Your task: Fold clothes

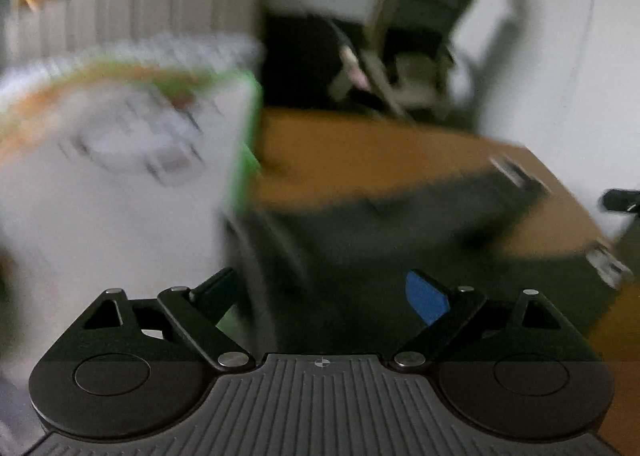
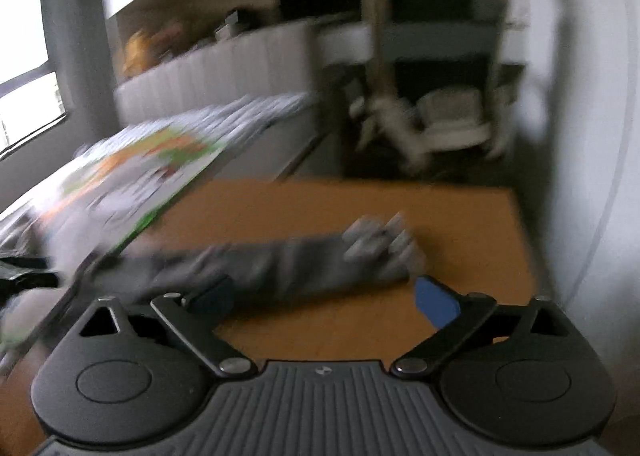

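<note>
Dark garment lies crosswise on table, long axis left-right, ahead of my right gripper. Left gripper over it, nearer. Both spread wide, empty.

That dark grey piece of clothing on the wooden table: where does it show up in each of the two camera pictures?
Left wrist view: the dark grey garment fills the lower middle, just beyond the open left gripper.
Right wrist view: it stretches across the middle, ahead of the open right gripper.
Shared landmark: the white box with green edge, left of the garment in both.
</note>
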Tool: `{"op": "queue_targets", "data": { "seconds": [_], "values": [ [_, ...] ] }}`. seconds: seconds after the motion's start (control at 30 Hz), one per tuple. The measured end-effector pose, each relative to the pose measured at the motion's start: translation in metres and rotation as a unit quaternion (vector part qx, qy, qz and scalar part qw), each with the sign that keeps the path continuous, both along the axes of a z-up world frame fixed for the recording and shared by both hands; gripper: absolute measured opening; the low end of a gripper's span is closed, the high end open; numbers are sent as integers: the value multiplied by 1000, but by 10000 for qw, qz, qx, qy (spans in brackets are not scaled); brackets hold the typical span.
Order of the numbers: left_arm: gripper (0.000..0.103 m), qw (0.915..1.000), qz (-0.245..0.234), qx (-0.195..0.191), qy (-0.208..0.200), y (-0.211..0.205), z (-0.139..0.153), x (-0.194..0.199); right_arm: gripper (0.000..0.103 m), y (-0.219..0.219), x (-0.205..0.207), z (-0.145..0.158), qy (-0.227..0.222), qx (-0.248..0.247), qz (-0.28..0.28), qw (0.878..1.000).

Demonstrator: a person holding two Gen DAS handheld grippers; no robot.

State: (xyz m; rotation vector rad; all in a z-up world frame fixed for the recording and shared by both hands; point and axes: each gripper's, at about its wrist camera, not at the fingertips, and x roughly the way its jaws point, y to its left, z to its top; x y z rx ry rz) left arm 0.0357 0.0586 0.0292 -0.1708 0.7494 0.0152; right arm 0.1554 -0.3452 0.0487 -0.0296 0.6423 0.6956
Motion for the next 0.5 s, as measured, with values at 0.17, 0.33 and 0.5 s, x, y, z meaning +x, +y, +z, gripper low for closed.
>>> {"op": "queue_targets", "data": {
  "seconds": [0.17,0.33,0.5],
  "values": [
    [99,9996,-176,201,122,-18,-27,-4,103,16,-30,-42,774,-220,704,9943],
    [100,9999,-142,58,-13,-13,-33,24,103,38,-8,-56,570,-388,499,9964],
    [100,9994,-143,157,-258,-7,-37,65,103,64,38,-62,213,-617,239,9976]
  ]
}}
